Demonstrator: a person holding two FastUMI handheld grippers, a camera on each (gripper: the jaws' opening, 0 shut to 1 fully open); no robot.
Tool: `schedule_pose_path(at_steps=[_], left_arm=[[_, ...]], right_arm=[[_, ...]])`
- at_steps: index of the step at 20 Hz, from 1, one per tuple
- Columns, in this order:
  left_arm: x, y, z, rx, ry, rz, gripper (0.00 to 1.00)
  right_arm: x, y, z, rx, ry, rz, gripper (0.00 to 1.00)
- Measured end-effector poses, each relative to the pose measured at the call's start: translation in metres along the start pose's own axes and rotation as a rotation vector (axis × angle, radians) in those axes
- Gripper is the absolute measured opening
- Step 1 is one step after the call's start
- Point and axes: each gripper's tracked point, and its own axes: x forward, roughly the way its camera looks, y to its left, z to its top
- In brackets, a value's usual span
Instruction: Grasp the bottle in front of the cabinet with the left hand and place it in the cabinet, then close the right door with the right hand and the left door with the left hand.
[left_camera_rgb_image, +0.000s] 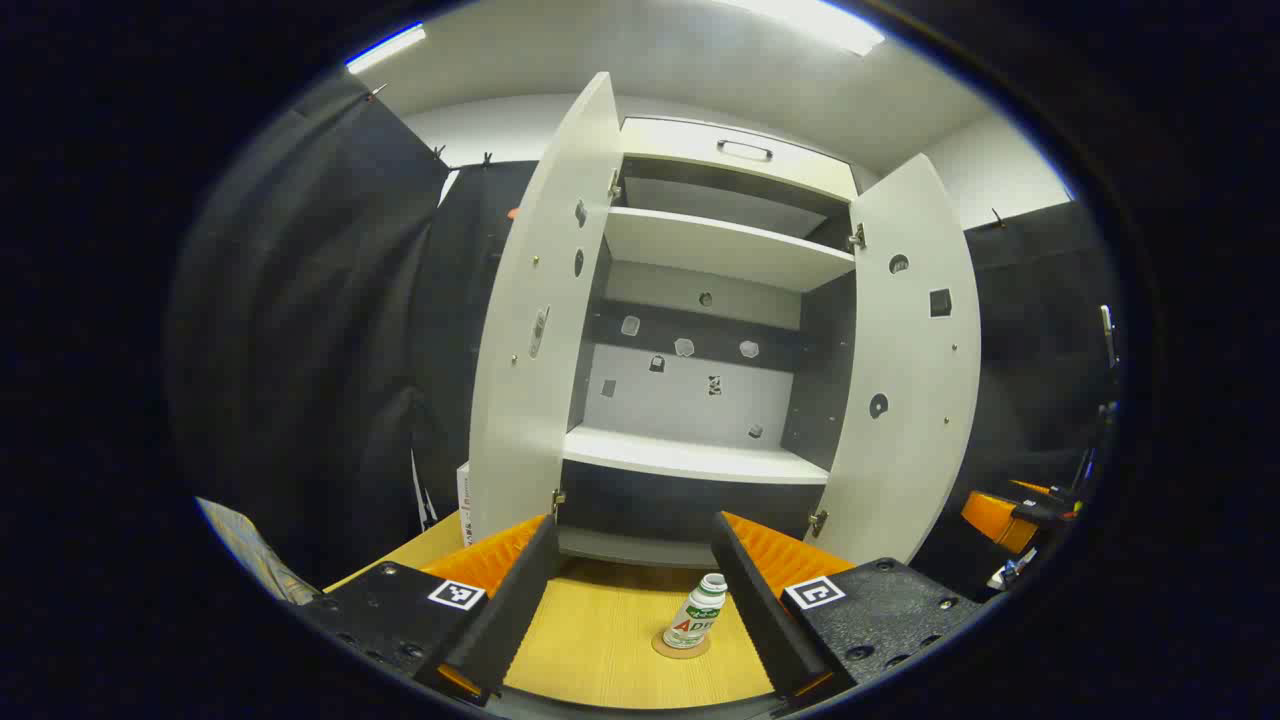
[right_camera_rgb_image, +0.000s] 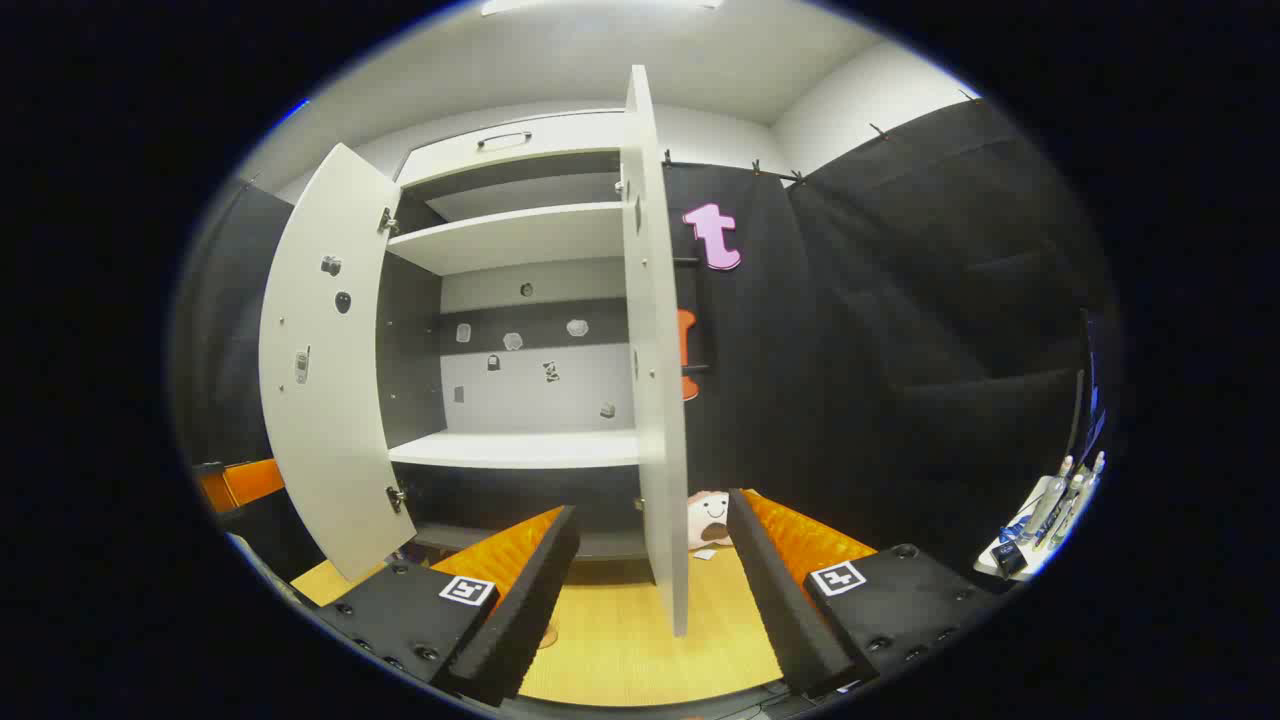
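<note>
A small white bottle with a green and red label stands upright on a round coaster on the wooden table, in front of the cabinet. My left gripper is open, and the bottle sits a little ahead between its fingers, nearer the right one, untouched. Both cabinet doors stand open: the left door and the right door. In the right gripper view my right gripper is open, with the right door edge-on between its fingers, untouched. The left door swings out at the left.
The cabinet has white shelves with small stickers on its back wall. A pale plush toy lies on the table beyond the right door. Several bottles stand at the far right. The other gripper shows at the right edge.
</note>
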Motion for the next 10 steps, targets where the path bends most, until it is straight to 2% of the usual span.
schedule_pose_path(at_steps=[1,5,10], left_arm=[[0.000,0.006,0.000,-0.006,0.006,0.014,0.94],[0.001,0.020,0.011,-0.014,-0.013,0.062,0.94],[0.005,0.004,0.017,-0.003,-0.018,0.012,0.94]], right_arm=[[0.001,0.005,0.001,-0.002,0.007,0.013,0.98],[0.005,0.007,0.011,-0.034,0.005,0.022,0.98],[0.002,0.002,0.011,-0.058,-0.002,0.008,0.98]])
